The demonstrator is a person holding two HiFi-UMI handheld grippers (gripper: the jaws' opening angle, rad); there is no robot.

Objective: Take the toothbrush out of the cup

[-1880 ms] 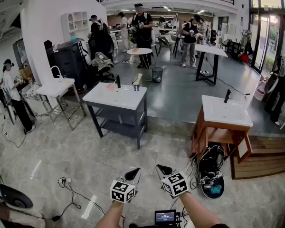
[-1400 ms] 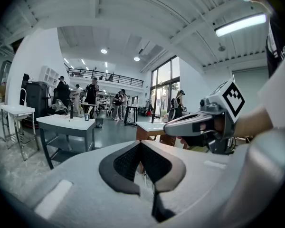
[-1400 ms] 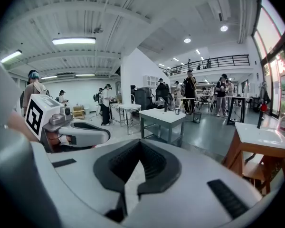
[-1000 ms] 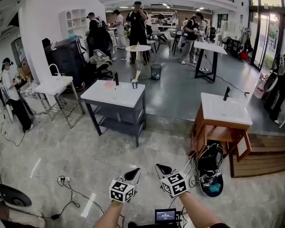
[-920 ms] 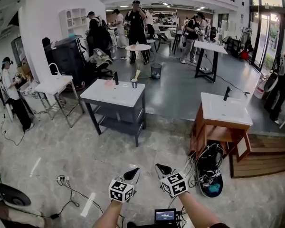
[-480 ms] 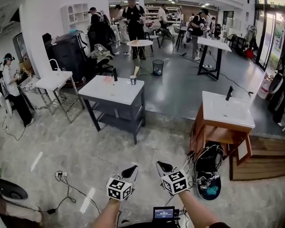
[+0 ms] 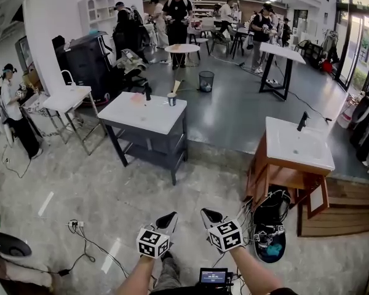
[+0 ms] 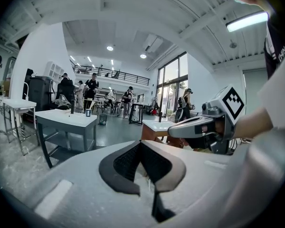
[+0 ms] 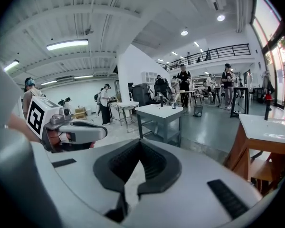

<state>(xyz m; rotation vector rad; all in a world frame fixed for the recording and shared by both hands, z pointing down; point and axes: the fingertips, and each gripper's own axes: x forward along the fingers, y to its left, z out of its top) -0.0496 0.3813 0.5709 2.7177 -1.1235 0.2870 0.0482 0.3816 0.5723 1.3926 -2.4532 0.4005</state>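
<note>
The cup [image 7: 171, 99] stands at the far edge of a grey-framed, white-topped table [image 7: 149, 113], well ahead of me, with the toothbrush [image 7: 176, 88] leaning out of it. Both grippers hang low in front of me, over the floor and far from the table. My left gripper [image 7: 168, 217] and right gripper [image 7: 210, 216] are side by side, each with its jaws together and nothing between them. In the left gripper view the cup [image 8: 88, 112] is a small shape on the table [image 8: 66, 119]. It shows just as small in the right gripper view, cup [image 9: 174, 105] on table [image 9: 161, 111].
A wooden washstand with a white basin [image 7: 298, 149] stands at the right, a black bag [image 7: 272, 226] on the floor beside it. Cables and a power strip [image 7: 74, 225] lie at the left. A white table [image 7: 64, 100], a bin [image 7: 206, 80] and several people stand farther back.
The view has advanced across the floor, so the grey table and cup are slightly nearer. Both grippers stay low, side by side and shut. A leg now shows below them.
</note>
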